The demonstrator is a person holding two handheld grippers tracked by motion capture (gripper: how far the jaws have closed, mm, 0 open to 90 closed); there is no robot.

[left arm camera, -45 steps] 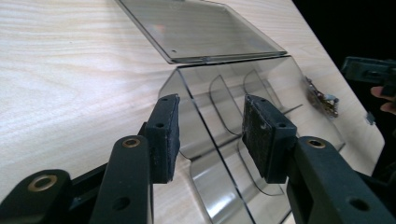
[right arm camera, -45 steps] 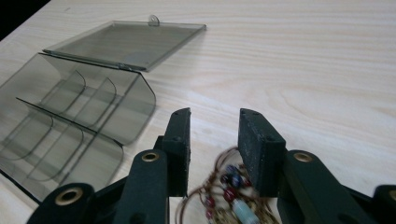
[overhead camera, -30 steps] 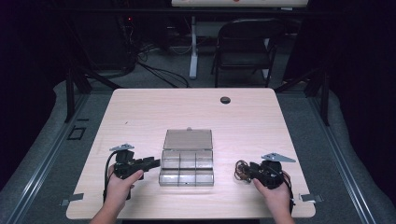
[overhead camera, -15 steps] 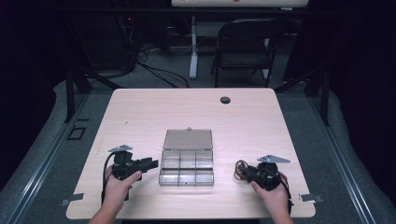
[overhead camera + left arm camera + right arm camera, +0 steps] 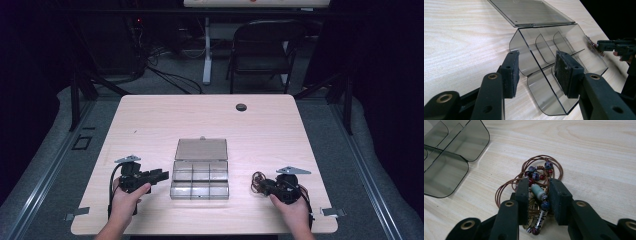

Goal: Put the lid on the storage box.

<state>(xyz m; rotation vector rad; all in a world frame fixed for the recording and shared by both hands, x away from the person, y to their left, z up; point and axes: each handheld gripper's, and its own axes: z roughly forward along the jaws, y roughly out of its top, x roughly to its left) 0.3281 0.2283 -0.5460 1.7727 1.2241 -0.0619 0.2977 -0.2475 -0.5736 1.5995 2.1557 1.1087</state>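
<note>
A smoky clear compartment box [image 5: 200, 197] lies mid-table with its lid [image 5: 201, 149] folded back flat. My left gripper [image 5: 162, 175] is open at the box's left end; in the left gripper view its jaws [image 5: 537, 71] straddle the box's end wall [image 5: 524, 47] without touching it. A beaded string on brown cord [image 5: 257, 179] lies right of the box. Over it is my right gripper [image 5: 263, 186], whose jaws have just been closing. In the right gripper view they [image 5: 539, 195] flank the beads [image 5: 536, 173] closely, with slim gaps, so it is open.
A black round grommet [image 5: 241, 107] sits in the table near its far edge. A folding chair [image 5: 260, 45] and cables stand beyond the table. The box's corner [image 5: 449, 170] lies left of the beads. My right gripper [image 5: 609, 46] shows past the box.
The right gripper has edged slightly left over the beaded string. The left gripper and the box have stayed where they were.
</note>
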